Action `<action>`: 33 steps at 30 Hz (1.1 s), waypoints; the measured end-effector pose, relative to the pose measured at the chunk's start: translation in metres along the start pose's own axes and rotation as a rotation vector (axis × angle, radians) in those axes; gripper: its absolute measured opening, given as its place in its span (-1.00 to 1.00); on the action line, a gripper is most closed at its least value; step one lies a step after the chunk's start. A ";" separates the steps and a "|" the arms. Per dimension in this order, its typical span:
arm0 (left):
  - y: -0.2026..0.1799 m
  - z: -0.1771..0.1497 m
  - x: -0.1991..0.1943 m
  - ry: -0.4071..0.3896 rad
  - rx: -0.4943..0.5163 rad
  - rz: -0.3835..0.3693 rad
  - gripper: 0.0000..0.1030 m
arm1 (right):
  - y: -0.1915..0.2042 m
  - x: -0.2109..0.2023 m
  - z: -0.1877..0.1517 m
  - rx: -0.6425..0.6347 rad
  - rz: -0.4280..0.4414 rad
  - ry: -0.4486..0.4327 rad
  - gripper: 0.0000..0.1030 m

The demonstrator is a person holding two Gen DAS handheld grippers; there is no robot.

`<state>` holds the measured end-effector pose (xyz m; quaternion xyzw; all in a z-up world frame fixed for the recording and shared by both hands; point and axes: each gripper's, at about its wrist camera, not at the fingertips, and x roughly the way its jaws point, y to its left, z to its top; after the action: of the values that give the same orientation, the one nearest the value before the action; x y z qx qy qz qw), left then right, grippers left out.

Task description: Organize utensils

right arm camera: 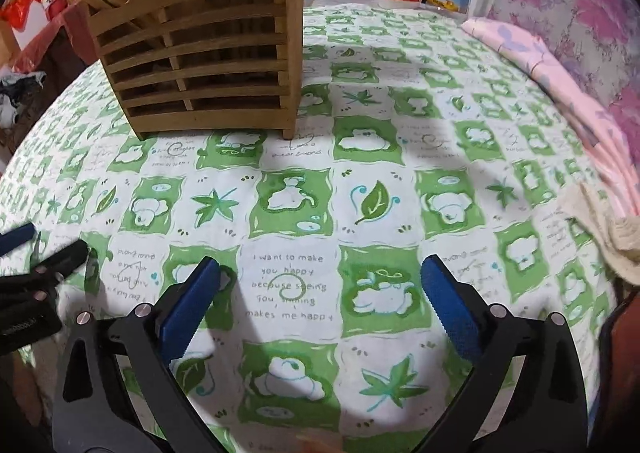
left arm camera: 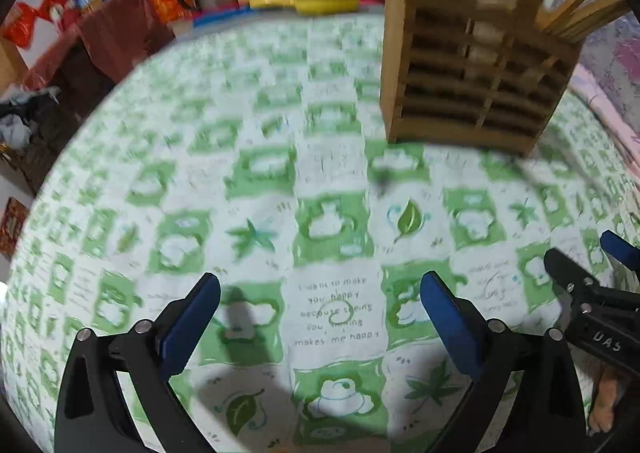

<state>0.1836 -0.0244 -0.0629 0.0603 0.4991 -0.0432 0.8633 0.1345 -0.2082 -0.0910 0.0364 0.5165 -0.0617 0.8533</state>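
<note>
Left gripper (left arm camera: 320,305), right gripper (right arm camera: 320,285): both spread wide, empty, hovering lower frame. Wooden utensil holder (right arm camera: 200,53) upper left, already stocked; no loose utensils visible.

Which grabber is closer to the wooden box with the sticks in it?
Hard to call; they look about even. The left gripper sits below and left of the wooden box; the right gripper sits below and right of it. Both jaws open, empty.

Both wrist views sit low over the table (left arm camera: 160,181), facing forward; both share the wooden holder (left arm camera: 472,65) ahead.
</note>
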 end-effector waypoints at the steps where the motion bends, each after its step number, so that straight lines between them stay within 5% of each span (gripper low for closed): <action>1: -0.001 0.000 -0.009 -0.042 0.003 0.001 0.91 | 0.001 -0.005 0.000 -0.006 -0.009 -0.016 0.88; 9: 0.000 0.013 -0.098 -0.376 -0.025 0.033 0.90 | 0.004 -0.091 0.019 0.056 -0.079 -0.330 0.88; 13: 0.003 0.029 -0.126 -0.472 -0.053 0.057 0.91 | 0.005 -0.121 0.031 0.092 -0.075 -0.420 0.88; 18: 0.013 0.026 -0.133 -0.513 -0.131 0.054 0.91 | 0.001 -0.128 0.014 0.128 -0.007 -0.485 0.88; 22: 0.010 0.014 -0.126 -0.508 -0.088 0.113 0.91 | 0.002 -0.122 0.006 0.126 0.016 -0.486 0.88; 33: 0.000 -0.004 -0.129 -0.520 -0.030 0.105 0.91 | 0.007 -0.130 -0.004 0.127 0.056 -0.523 0.88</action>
<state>0.1162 -0.0216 0.0472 0.0601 0.2571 -0.0049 0.9645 0.0726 -0.1917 0.0219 0.0870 0.2723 -0.0778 0.9551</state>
